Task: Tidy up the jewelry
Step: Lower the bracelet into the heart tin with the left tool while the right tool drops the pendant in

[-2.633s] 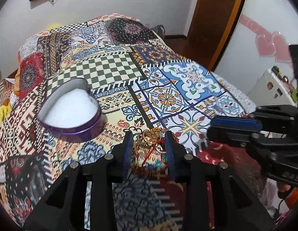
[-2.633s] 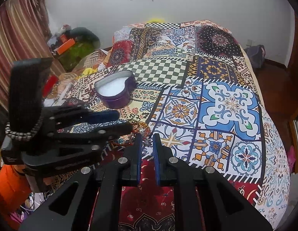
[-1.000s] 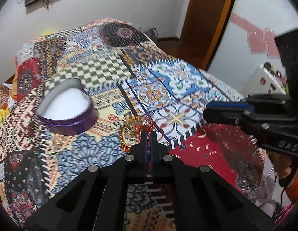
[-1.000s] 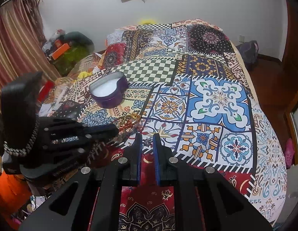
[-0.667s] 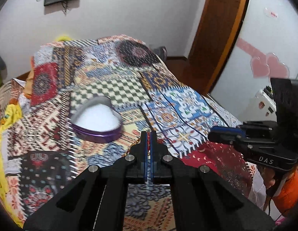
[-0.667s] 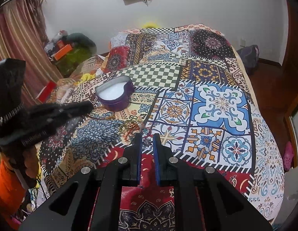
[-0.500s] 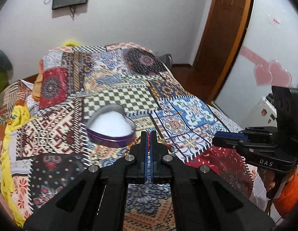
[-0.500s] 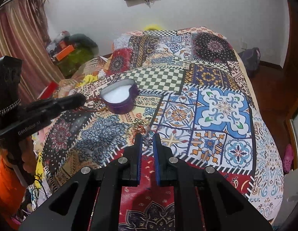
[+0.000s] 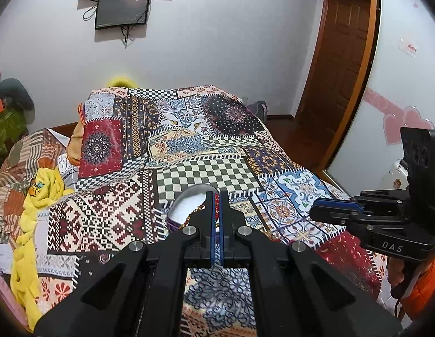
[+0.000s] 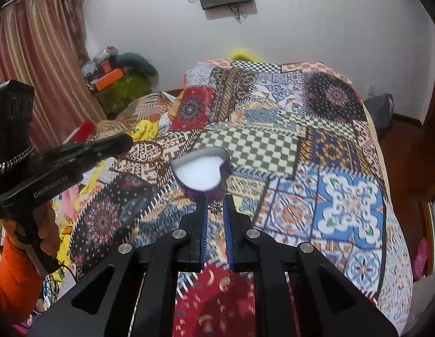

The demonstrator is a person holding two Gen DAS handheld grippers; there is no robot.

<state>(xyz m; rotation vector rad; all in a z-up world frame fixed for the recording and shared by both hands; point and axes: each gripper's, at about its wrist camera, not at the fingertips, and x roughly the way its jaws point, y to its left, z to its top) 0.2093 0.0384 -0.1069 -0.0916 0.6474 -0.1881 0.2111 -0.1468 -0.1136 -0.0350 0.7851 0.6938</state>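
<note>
Open patchwork-quilted bed (image 10: 343, 151) fills the frame's right and centre in the right wrist view; only the purple heart-shaped tin (image 10: 202, 172) at centre and the left hand-held gripper (image 10: 127, 141) at left obstruct.

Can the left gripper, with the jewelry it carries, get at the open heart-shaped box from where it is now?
Probably yes. The left gripper is shut on the jewelry, lifted clear of the bedspread; the heart-shaped box lies open just ahead, nothing between.

Matt cloth quilt (image 9: 206, 168), shiny metal tin (image 10: 200, 174)
</note>
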